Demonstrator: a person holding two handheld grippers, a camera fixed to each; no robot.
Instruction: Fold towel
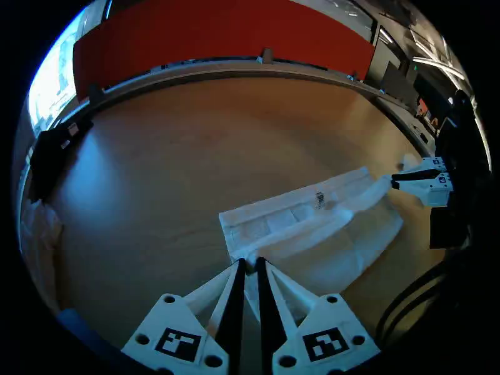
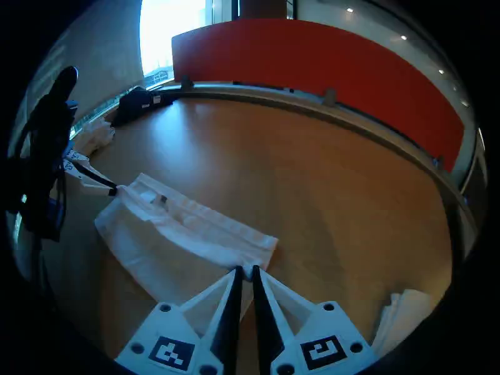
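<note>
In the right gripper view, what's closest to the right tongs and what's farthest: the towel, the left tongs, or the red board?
1. Towel: pinched in the right tongs, right in front.
2. Left tongs: at the towel's far end, to the left.
3. Red board: behind the table, far back.

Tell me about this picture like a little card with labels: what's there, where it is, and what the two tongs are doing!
thing: white towel, partly folded
where: lying on the wooden table
left side: left tongs pinch one end of the towel
right side: right tongs pinch the other end
behind: red panel along the table's far edge
also there: cloth pile, white, near the table's edge
</note>
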